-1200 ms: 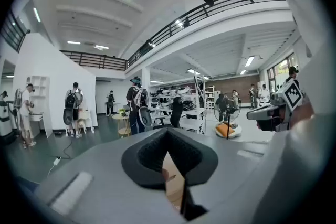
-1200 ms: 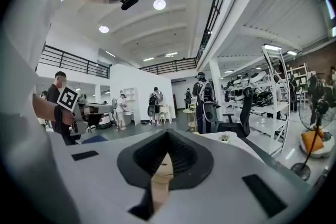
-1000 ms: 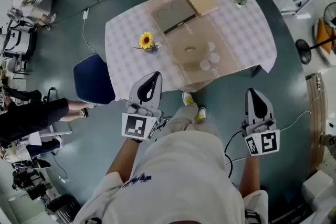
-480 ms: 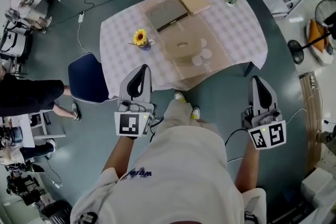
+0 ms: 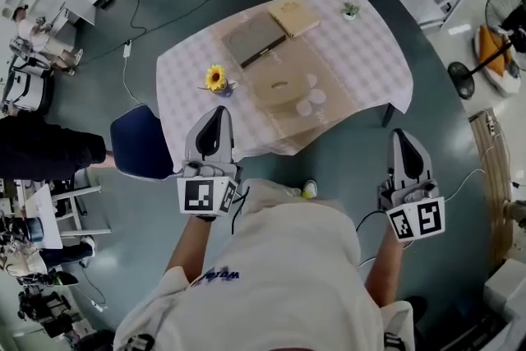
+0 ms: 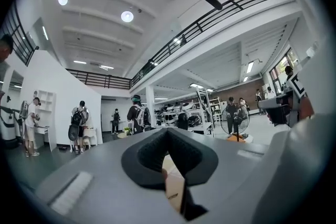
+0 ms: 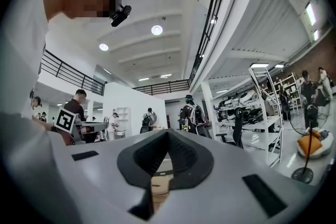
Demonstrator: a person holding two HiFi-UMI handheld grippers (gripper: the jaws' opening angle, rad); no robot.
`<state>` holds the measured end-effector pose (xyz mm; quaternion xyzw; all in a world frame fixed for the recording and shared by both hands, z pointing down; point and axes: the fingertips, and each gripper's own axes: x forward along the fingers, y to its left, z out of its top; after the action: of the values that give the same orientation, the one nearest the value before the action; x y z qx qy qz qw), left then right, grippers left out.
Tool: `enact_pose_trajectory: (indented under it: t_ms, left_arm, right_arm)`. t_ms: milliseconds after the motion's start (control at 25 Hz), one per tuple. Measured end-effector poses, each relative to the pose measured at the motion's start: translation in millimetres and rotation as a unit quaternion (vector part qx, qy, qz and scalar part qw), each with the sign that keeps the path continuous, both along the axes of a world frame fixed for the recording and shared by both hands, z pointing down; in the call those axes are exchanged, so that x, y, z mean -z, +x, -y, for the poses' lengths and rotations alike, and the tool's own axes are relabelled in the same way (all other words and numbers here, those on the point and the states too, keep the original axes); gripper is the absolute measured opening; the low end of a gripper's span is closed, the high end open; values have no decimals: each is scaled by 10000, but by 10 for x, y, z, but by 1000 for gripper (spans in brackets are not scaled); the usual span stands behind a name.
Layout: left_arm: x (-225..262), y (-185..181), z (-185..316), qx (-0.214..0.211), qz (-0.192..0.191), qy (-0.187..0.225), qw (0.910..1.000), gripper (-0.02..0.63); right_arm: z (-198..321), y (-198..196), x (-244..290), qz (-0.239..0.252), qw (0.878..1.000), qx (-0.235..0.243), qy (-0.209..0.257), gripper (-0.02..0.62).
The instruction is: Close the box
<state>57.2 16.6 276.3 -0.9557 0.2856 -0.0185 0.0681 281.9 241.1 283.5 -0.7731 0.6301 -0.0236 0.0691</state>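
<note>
In the head view, a table with a checked cloth is seen from above. The box lies open on the far side, well ahead of both pairs of fingertips. A yellow flower stands nearer, just ahead of the tips of the left gripper. The right gripper is held over the floor, beside the table's near corner. Nothing is touched by either one.

In the left gripper view, the jaws of the left gripper are seen pressed together, with nothing held. Far past the tips, people stand in a big hall. The box is shown only from the head.

In the right gripper view, the right gripper is seen closed and empty too. Shelves are shown to the right of its tips.
</note>
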Motion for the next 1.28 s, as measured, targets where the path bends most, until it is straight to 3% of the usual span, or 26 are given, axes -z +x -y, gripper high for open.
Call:
enact_pose_trajectory:
  t_ms: [720, 1280]
  left_arm:
    - [-76, -313, 330, 384, 10, -158, 9991, 2]
    - [-174, -309, 370, 313, 123, -219, 9992, 2]
  right_arm:
    - [404, 40, 67, -236, 9994, 133, -201, 2]
    - [575, 25, 24, -327, 9991, 151, -240, 3]
